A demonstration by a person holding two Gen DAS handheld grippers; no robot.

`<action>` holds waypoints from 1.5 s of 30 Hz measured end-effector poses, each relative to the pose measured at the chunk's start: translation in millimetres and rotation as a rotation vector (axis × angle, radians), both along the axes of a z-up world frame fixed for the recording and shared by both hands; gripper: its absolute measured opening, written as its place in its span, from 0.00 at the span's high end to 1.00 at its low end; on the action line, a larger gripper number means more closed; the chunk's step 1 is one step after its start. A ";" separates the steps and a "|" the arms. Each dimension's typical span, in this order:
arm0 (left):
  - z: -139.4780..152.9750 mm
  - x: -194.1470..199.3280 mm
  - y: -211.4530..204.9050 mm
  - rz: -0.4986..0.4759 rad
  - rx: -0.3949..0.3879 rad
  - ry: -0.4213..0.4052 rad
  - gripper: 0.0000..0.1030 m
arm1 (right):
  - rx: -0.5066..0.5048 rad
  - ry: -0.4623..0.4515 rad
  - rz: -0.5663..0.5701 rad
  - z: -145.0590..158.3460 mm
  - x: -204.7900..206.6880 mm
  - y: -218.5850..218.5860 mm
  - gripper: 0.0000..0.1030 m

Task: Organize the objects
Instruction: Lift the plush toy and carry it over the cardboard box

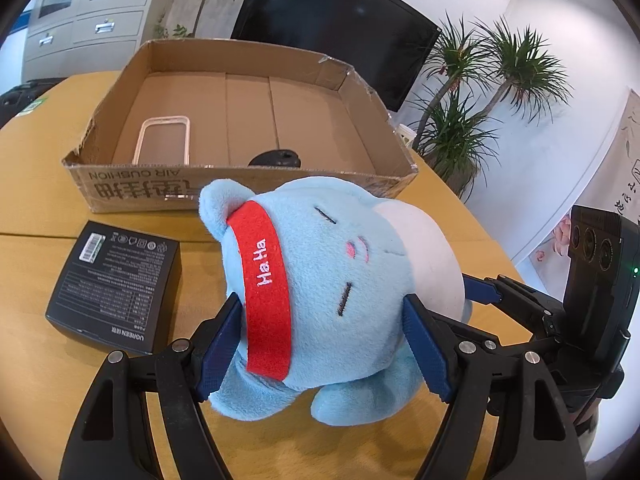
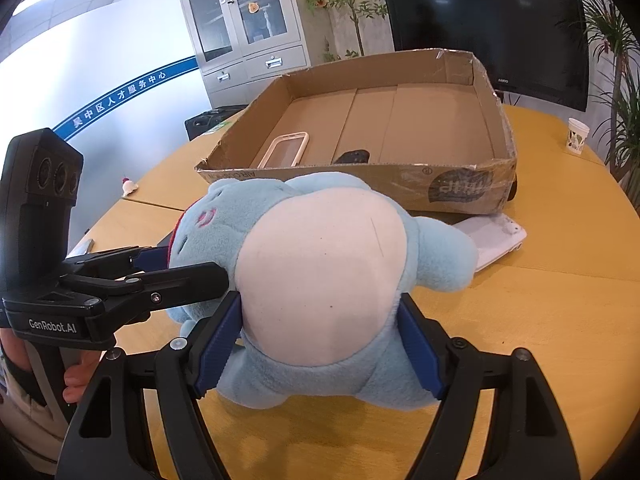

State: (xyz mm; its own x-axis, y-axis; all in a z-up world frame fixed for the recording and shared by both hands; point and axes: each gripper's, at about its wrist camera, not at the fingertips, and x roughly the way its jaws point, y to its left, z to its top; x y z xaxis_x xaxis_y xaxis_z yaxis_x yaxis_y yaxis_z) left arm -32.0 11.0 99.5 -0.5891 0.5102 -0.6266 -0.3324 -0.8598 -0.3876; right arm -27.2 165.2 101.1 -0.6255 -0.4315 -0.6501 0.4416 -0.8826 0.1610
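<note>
While both grippers, left (image 1: 322, 344) and right (image 2: 320, 344), squeeze the plush (image 1: 320, 288) on the table (image 1: 36, 208) before the box (image 1: 240, 188), lift together, evenly, over its wall.

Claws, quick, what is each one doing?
Left claw: shut on the plush, at its head.
Right claw: shut on the plush, at its belly.

Both grippers were black plastic with silver screws and blue finger pads (image 1: 424, 352). At the lower left, the left gripper (image 2: 192, 268) read "GenRobot.AI" in white, above bare fingers (image 2: 78, 380).
</note>
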 end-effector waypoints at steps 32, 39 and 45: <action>76.8 -47.5 10.1 -0.035 0.017 0.159 0.25 | -0.006 0.158 -0.047 63.2 -25.3 5.9 0.27; 87.1 -73.6 11.6 -0.032 0.031 0.171 0.25 | -0.002 0.187 -0.051 72.8 -43.7 4.9 0.28; 89.1 -98.2 15.3 -0.025 0.031 0.180 0.26 | -0.015 0.197 -0.057 76.1 -66.0 6.4 0.28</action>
State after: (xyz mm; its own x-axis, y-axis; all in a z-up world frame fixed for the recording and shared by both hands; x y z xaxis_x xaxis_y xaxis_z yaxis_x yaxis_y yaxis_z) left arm -130.2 26.4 188.6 -0.6775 0.5435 -0.4956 -0.4197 -0.8390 -0.3464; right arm -93.2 171.6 177.2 -0.7637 -0.4007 -0.5062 0.4155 -0.9052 0.0897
